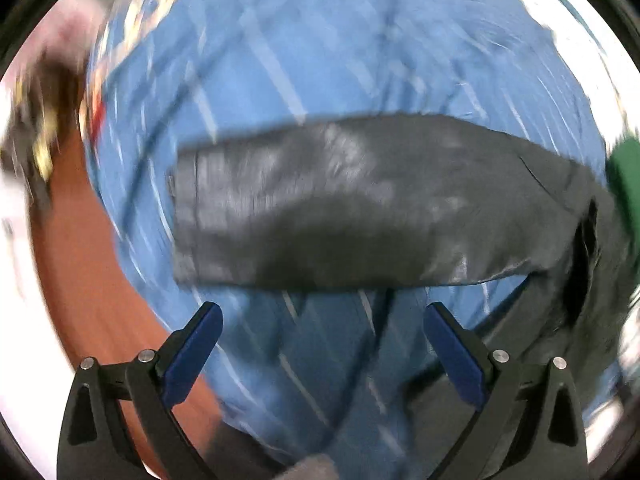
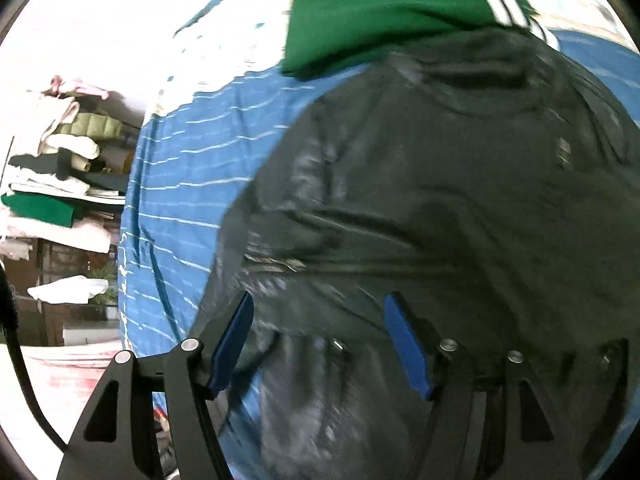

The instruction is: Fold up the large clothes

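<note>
A large dark grey jacket [image 2: 440, 200] lies spread on a blue striped bed sheet [image 2: 184, 184]. In the left wrist view one of its sleeves [image 1: 340, 200] lies stretched across the sheet [image 1: 300, 60], just beyond my left gripper [image 1: 322, 320]. The left gripper is open and empty, above the sheet. My right gripper [image 2: 320, 312] is open and empty, hovering over the jacket's lower front near its zipper [image 2: 272, 264]. Both views are motion-blurred.
A green garment with white stripes [image 2: 392, 12] lies at the jacket's collar end; its edge shows in the left wrist view [image 1: 626, 176]. Shelves stacked with folded clothes [image 2: 64, 184] stand left of the bed. A reddish-brown floor [image 1: 80, 260] lies beside the bed.
</note>
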Tool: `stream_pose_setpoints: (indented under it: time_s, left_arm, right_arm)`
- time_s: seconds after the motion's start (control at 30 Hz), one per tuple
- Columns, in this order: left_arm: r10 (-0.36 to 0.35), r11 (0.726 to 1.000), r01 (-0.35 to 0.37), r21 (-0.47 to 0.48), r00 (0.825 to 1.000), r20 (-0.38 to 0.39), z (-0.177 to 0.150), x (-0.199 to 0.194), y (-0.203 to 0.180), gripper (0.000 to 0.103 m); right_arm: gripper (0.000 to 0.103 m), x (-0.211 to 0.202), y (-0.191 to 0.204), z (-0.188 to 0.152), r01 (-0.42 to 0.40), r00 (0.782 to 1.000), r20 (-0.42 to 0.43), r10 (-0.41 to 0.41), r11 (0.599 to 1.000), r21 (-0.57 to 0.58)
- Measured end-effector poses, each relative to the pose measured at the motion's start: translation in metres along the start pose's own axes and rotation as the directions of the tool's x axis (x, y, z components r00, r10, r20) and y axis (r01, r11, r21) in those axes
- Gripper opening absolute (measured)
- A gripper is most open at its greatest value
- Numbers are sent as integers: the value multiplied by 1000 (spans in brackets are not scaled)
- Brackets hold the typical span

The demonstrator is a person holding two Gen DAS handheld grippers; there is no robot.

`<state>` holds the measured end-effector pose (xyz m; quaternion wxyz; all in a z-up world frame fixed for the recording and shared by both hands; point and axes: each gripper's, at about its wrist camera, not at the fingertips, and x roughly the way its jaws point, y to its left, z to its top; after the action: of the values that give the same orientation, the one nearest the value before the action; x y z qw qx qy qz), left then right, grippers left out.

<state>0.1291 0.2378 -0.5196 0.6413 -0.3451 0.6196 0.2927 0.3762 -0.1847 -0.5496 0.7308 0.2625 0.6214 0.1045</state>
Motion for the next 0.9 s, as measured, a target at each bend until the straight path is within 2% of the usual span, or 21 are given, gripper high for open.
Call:
stream_pose_setpoints:
  time_s: [0.07, 0.13, 0.17, 0.27, 0.33, 0.37, 0.4, 0.43, 0.47, 0.53, 0.6, 0.63, 0.67, 0.73, 0.77, 0.83, 0.9]
  left_arm:
    - [-90, 988, 84, -126, 995, -37, 3, 17, 15, 102]
    - [-186, 950, 165, -267, 981, -54, 11, 38, 32, 102]
    - [-220, 922, 197, -334, 975, -32, 17, 46, 41, 102]
    - [-215, 862, 220, -456, 974, 63, 38, 59, 64, 101]
    - [-155, 839, 199, -506, 980, 127, 54, 59, 75, 97]
    - [-115, 842, 169, -512, 984, 137, 61, 58, 77, 83]
    - [-57, 854, 122, -506, 988, 142, 71, 56, 77, 77]
    - [-19, 864, 93, -496, 988, 154, 78, 54, 75, 63]
    - [24, 876, 62, -478, 985, 171, 87, 50, 74, 40]
    - [73, 903, 24, -428, 975, 209, 106, 42, 71, 13]
    - [68, 926, 34, -377, 965, 253, 128, 33, 72, 11]
    - [66, 932, 37, -362, 961, 268, 134, 29, 74, 10]
    - [55, 941, 47, -334, 955, 290, 147, 22, 73, 9]
    - [45, 962, 51, -269, 940, 339, 167, 6, 66, 9]
    - [41, 969, 51, -242, 933, 357, 166, -2, 51, 9]
    - [26, 984, 46, -171, 917, 399, 178, -19, 34, 9]
    - [10, 992, 44, -118, 906, 422, 157, -39, 9, 8]
  right_arm:
    - [70, 5, -14, -3, 22, 1000, -23, -22, 1000, 19]
    - [70, 14, -32, 6, 25, 999, -44, -22, 998, 50]
    - [70, 17, -35, 6, 21, 999, -44, -19, 998, 58]
    - [70, 21, -33, 4, 35, 999, -34, -34, 999, 41]
    - [70, 27, -25, 2, 42, 998, -40, -41, 999, 30]
    - [70, 31, -21, 1, 49, 998, -45, -48, 998, 24]
    - [70, 31, -20, 0, 59, 997, -49, -58, 998, 18]
    - [70, 35, -16, -1, 79, 995, -54, -79, 997, 10]
    - [70, 39, -11, -1, 88, 995, -56, -88, 996, 4]
    - [70, 48, 0, 0, 88, 994, -58, -88, 996, -6]
    - [69, 60, 16, 2, 66, 996, -55, -67, 998, -21]
    - [63, 67, 23, 2, 61, 997, -52, -63, 998, -30]
    - [53, 76, 30, 3, 54, 997, -59, -57, 998, -39]
    - [44, 105, 44, 4, 42, 994, -102, -47, 998, -49]
    - [44, 126, 49, 3, 82, 985, -148, -91, 994, -66]
    - [44, 148, 54, 2, 132, 974, -173, -146, 987, -88]
    - [44, 147, 62, 5, 168, 966, -182, -186, 979, -111]
